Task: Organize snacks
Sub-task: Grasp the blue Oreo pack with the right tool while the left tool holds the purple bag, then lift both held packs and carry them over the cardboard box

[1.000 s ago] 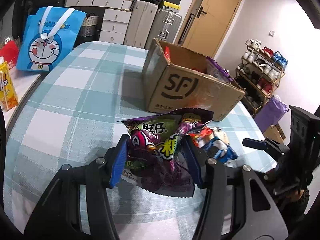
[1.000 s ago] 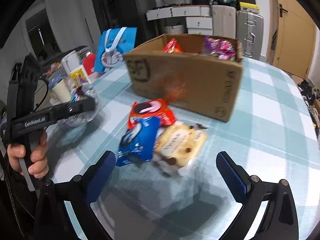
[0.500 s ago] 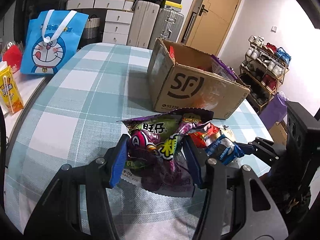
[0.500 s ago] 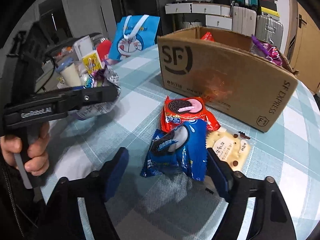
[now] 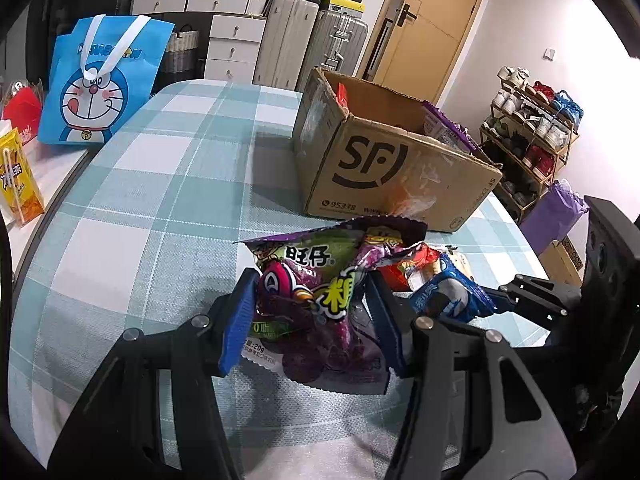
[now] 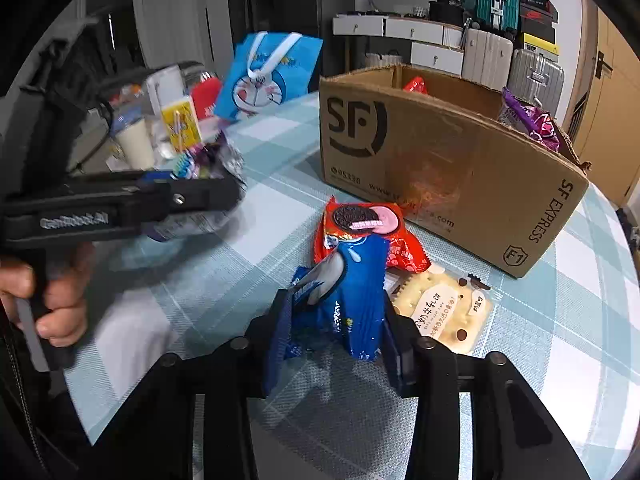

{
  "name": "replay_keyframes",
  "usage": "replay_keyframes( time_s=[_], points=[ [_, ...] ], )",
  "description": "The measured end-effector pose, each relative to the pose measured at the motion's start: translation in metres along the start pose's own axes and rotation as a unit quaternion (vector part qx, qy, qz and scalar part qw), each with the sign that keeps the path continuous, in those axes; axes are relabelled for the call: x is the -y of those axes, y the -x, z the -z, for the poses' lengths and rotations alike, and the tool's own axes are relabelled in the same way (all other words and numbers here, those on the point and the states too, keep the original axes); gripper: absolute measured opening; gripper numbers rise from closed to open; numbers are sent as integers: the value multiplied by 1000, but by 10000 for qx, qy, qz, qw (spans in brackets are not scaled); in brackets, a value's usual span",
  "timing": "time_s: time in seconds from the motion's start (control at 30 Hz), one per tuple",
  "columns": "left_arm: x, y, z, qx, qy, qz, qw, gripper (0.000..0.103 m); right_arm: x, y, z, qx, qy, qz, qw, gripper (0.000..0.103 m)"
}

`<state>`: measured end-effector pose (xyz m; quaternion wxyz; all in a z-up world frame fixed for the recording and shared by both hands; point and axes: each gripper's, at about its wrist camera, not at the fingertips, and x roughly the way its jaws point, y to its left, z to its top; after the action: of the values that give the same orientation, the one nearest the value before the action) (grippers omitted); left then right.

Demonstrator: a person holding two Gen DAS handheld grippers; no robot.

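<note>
My left gripper (image 5: 310, 312) is shut on a purple candy bag (image 5: 320, 276), held just above the checked tablecloth (image 5: 160, 184). In the right wrist view a hand (image 6: 52, 300) grips that tool at the left. My right gripper (image 6: 334, 336) is closing on a blue cookie packet (image 6: 356, 280). Its blue pads press the packet's crumpled sides. A red Oreo packet (image 6: 360, 224) lies just behind it. A clear cracker packet (image 6: 440, 312) lies to its right. The open cardboard box (image 6: 440, 168) stands behind them with a red and a purple snack inside.
A blue cartoon tote bag (image 5: 100, 92) and a yellow drink carton (image 5: 16, 176) stand off the table's left edge among bottles and cups. Drawers and suitcases (image 5: 312, 32) line the back wall. A shoe rack (image 5: 532, 132) stands at the right.
My right gripper came in over the snack pile and its jaws went from wide open to closed around the blue cookie packet. The left gripper kept still with the purple bag.
</note>
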<state>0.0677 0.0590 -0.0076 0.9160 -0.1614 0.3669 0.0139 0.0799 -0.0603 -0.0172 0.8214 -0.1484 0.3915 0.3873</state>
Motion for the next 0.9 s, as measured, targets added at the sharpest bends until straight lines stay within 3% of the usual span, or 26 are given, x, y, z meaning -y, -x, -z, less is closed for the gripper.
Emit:
replay_keyframes(
  time_s=[0.23, 0.9],
  points=[
    [2, -1, 0, -28, -39, -11, 10000, 52, 3, 15, 0, 262, 4, -131, 9996, 27],
    [8, 2, -2, 79, -85, 49, 9999, 52, 23, 58, -7, 939, -238, -45, 9953, 23]
  ],
)
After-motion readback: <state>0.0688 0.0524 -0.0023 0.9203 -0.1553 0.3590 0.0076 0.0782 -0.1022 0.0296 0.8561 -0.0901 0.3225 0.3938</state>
